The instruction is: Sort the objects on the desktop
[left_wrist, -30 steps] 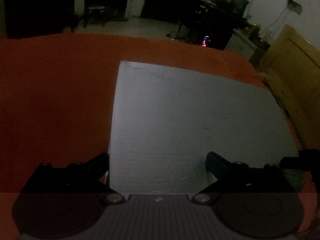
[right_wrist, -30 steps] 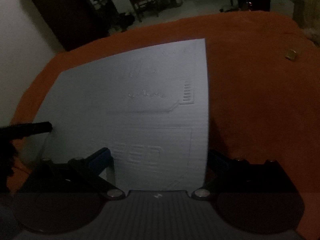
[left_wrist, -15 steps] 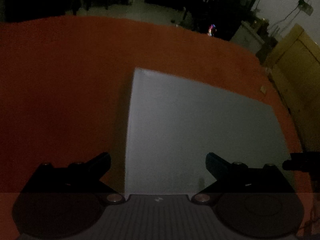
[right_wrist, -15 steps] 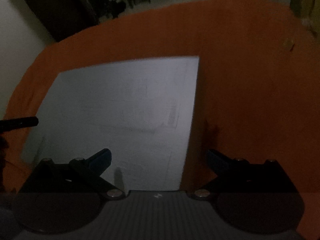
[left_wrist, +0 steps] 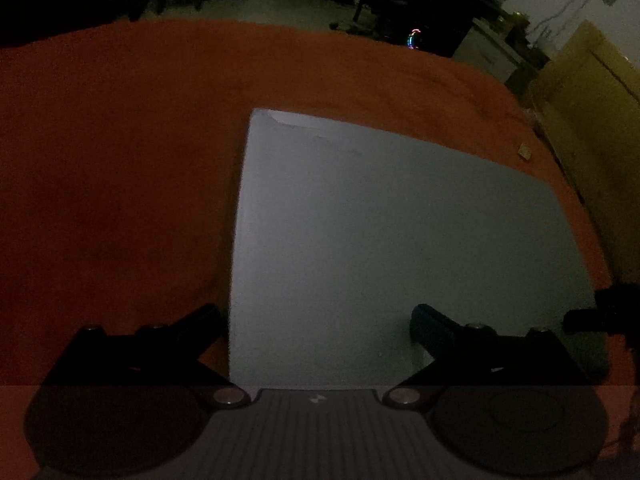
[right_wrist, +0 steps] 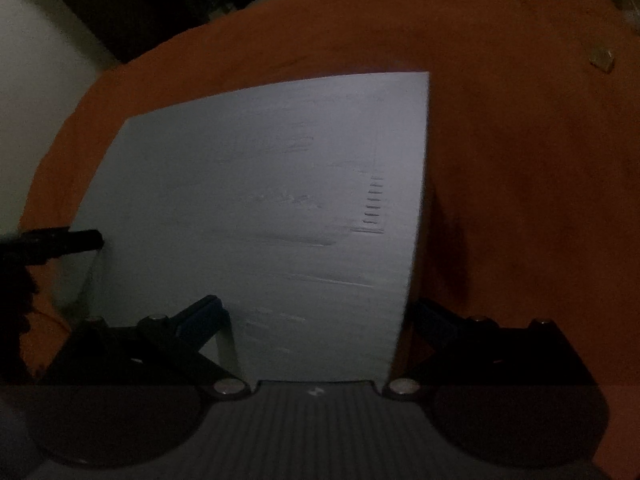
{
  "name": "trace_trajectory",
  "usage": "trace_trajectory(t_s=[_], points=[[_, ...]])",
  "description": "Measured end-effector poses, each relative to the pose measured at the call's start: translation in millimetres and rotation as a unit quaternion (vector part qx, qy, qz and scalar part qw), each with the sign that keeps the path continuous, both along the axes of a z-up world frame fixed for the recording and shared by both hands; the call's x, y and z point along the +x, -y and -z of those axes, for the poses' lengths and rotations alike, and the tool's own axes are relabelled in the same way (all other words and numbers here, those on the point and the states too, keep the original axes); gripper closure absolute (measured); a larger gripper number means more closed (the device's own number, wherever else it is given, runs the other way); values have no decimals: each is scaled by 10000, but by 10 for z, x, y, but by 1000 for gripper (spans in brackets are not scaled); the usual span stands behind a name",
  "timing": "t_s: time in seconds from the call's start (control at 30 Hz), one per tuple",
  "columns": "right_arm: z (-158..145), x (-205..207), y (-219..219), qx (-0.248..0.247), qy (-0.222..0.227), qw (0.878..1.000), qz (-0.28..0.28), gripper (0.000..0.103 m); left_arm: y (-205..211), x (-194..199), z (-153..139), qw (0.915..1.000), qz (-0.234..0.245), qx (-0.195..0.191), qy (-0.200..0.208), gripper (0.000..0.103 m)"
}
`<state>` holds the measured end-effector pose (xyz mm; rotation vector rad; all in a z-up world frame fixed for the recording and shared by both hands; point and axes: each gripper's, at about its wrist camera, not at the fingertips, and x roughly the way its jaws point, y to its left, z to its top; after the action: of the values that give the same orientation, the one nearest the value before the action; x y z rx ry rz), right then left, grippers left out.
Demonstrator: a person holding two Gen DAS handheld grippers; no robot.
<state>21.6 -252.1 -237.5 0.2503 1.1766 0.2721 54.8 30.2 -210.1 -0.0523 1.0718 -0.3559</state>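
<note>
While both jaws stand spread, left gripper [left_wrist: 316, 320] and right gripper [right_wrist: 318, 312] straddle opposite near corners of the flat pale-grey rectangular sheet [left_wrist: 400, 240] at twelve o'clock on the orange cloth-covered table [left_wrist: 120, 160]; uneven closing could buckle it.

Wide open orange tablecloth [left_wrist: 112, 184] fills the left half of the left wrist frame, nothing standing on it, so a gripper could sweep through there freely. The big pale grey flat sheet [left_wrist: 400, 240] takes up the centre and right, and a small tan block [left_wrist: 525, 151] sits near its upper right, close to the yellowish wooden furniture [left_wrist: 592, 120] walling off the right edge. In the right wrist frame, the cloth to the right of the sheet lies bare up to that same small block [right_wrist: 602, 59] at upper right.
</note>
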Motion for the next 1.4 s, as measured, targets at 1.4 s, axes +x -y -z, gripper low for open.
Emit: trace_trajectory(t_s=[1.4], points=[[-361,-60,-178,-705,232,9950,675,0,53,-204,-331,9993,-344,-20,110,1]])
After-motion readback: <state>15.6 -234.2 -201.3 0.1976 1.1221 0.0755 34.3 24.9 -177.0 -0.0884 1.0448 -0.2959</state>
